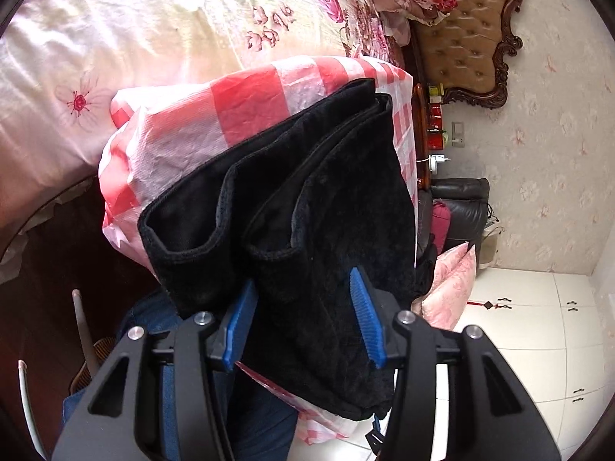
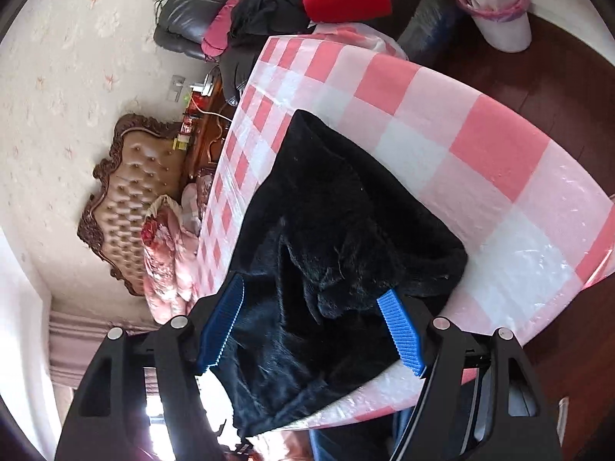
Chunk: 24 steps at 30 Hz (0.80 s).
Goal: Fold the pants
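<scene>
Both grippers, L [image 1: 303, 319] & R [image 2: 313, 324], are clamped on black pants [image 1: 292, 192]; thick bunched layers could be dropped off checkered table [image 2: 499, 161] edge if slackened.

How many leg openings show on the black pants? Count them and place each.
2. One leg opening is at the left edge of the black pants, over the checked cloth; the other sits just right of it. Folds may hide more.
</scene>
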Tool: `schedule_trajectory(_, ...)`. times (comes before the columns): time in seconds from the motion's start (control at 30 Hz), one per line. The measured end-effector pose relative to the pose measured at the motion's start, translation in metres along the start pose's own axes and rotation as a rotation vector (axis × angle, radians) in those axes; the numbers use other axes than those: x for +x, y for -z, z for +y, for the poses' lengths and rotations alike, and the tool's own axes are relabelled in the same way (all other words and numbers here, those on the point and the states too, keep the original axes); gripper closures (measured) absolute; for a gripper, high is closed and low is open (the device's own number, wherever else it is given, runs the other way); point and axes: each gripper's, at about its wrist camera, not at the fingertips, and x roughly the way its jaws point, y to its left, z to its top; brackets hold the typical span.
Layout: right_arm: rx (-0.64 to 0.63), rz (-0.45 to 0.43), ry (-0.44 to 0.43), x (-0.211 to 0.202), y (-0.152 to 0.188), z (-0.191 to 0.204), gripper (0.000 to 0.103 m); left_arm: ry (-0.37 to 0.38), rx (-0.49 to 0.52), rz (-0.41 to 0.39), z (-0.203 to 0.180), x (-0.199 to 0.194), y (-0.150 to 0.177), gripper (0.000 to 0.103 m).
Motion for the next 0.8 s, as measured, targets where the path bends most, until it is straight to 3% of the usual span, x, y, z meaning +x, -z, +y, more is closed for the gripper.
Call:
schedule_trajectory(0.1, 0.05, 0.001, -0.002, 0.001, -0.01, -0.004, 0.031, -0.024, 0.011, 0.011, -0.003, 0.004, -0.004, 0.059)
schedule_trajectory(0.13, 0.058, 0.011, 0.011, 0.005, -0.012, -0.005, 0.031, -0.036, 0.024, 0.012, -0.004, 0.006, -0.004, 0.069)
schedule_trajectory(0.17, 0.065, 0.019, 0.022, 0.009, -0.014, -0.006, 0.031, -0.061, 0.043, 0.019, -0.006, 0.009, -0.005, 0.094)
schedule_trajectory(0.2, 0.063, 0.023, 0.038, 0.014, -0.017, -0.006, 0.033, -0.078, 0.05, 0.029, -0.007, 0.011, -0.008, 0.097)
schedule_trajectory(0.23, 0.037, 0.024, 0.056, 0.018, -0.019, -0.003, 0.041, -0.075, 0.054, 0.042, -0.009, 0.009, -0.012, 0.098)
schedule_trajectory(0.27, -0.019, 0.023, 0.084, 0.022, -0.022, 0.003, 0.067, -0.06, 0.068, 0.039, -0.014, 0.005, -0.016, 0.099)
schedule_trajectory(0.37, -0.197, 0.002, 0.111, 0.018, -0.028, 0.017, 0.086, 0.015, 0.13, 0.0, -0.028, -0.029, -0.022, 0.099)
schedule_trajectory(0.47, -0.319, 0.022, 0.174, 0.019, -0.016, 0.011, 0.087, 0.01, 0.157, 0.015, -0.014, -0.042, -0.022, 0.099)
schedule_trajectory(0.57, -0.364, 0.044, 0.232, 0.024, -0.005, -0.002, 0.087, -0.044, 0.112, 0.065, 0.015, -0.031, -0.018, 0.099)
schedule_trajectory(0.63, -0.384, 0.042, 0.235, 0.018, 0.001, 0.001, 0.081, -0.035, 0.118, 0.059, 0.02, -0.031, -0.014, 0.098)
schedule_trajectory(0.67, -0.38, 0.044, 0.227, 0.016, 0.002, 0.002, 0.075, -0.023, 0.107, 0.055, 0.021, -0.033, -0.013, 0.088)
schedule_trajectory(0.7, -0.366, 0.052, 0.204, 0.013, 0.003, 0.003, 0.062, -0.017, 0.104, 0.053, 0.02, -0.032, -0.012, 0.068)
schedule_trajectory(0.73, -0.343, 0.061, 0.167, 0.01, 0.003, 0.003, 0.052, -0.002, 0.105, 0.05, 0.019, -0.033, -0.011, 0.06)
schedule_trajectory(0.77, -0.325, 0.068, 0.137, 0.008, 0.002, 0.004, 0.034, 0.014, 0.11, 0.042, 0.016, -0.034, -0.011, 0.057)
schedule_trajectory(0.8, -0.291, 0.075, 0.109, 0.007, 0.001, 0.005, 0.028, 0.014, 0.114, 0.041, 0.014, -0.034, -0.01, 0.057)
